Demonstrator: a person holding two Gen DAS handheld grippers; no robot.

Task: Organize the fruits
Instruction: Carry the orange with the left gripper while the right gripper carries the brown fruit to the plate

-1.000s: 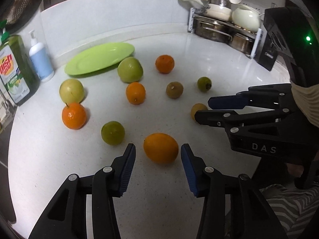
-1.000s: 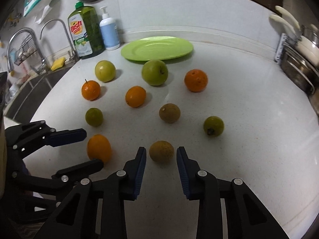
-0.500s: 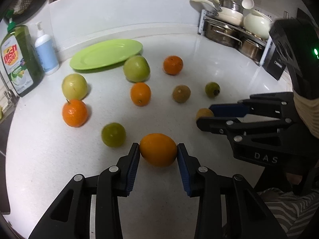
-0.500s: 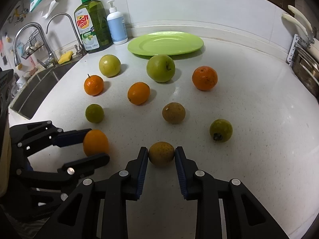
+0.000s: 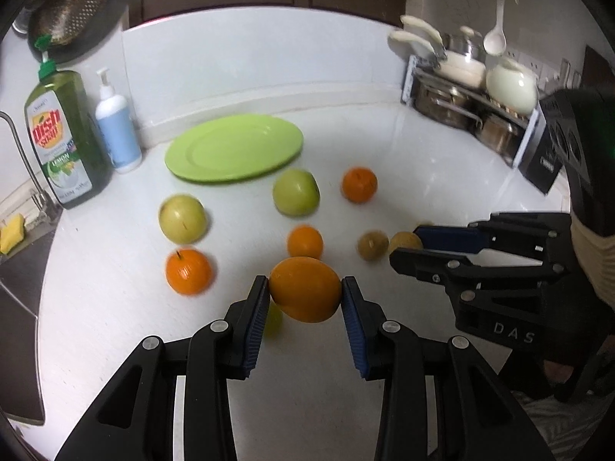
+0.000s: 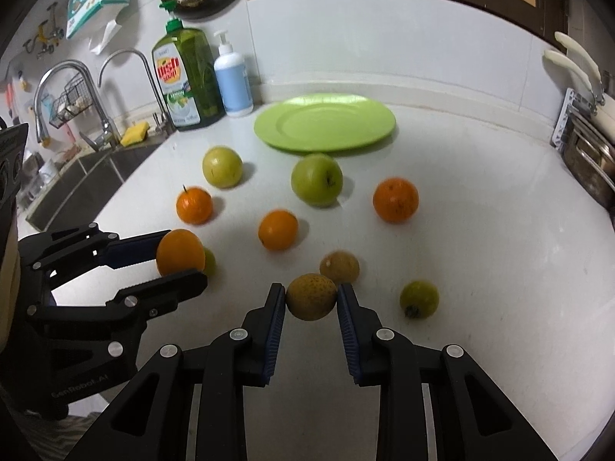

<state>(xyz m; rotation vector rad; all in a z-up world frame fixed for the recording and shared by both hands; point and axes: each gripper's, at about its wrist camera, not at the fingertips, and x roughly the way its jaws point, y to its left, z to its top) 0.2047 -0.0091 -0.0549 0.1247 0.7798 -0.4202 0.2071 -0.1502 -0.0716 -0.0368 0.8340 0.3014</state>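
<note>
My left gripper [image 5: 304, 292] is shut on a large orange [image 5: 305, 289] and holds it above the white counter; it also shows in the right wrist view [image 6: 180, 252]. My right gripper [image 6: 311, 297] is shut on a brownish-yellow fruit [image 6: 311, 296], lifted off the counter. A green plate [image 6: 324, 122] lies empty at the back. Several fruits lie on the counter: two green apples [image 6: 316, 179] [image 6: 222, 166], three oranges [image 6: 395, 199] [image 6: 277, 229] [image 6: 194, 204], a brown fruit [image 6: 340, 266], a small green fruit [image 6: 419, 299], and a lime [image 6: 209, 261] partly hidden behind the large orange.
A dish soap bottle [image 6: 186, 80] and a white pump bottle [image 6: 232, 80] stand at the back left beside the sink [image 6: 88, 169] and taps. A rack with pots [image 5: 461, 96] stands at the back right. The counter's front edge is near me.
Both grippers closed on their fruits and lifted them off the counter. The left one took the large orange, the right one the brownish-yellow fruit. Both views moved up and forward.
</note>
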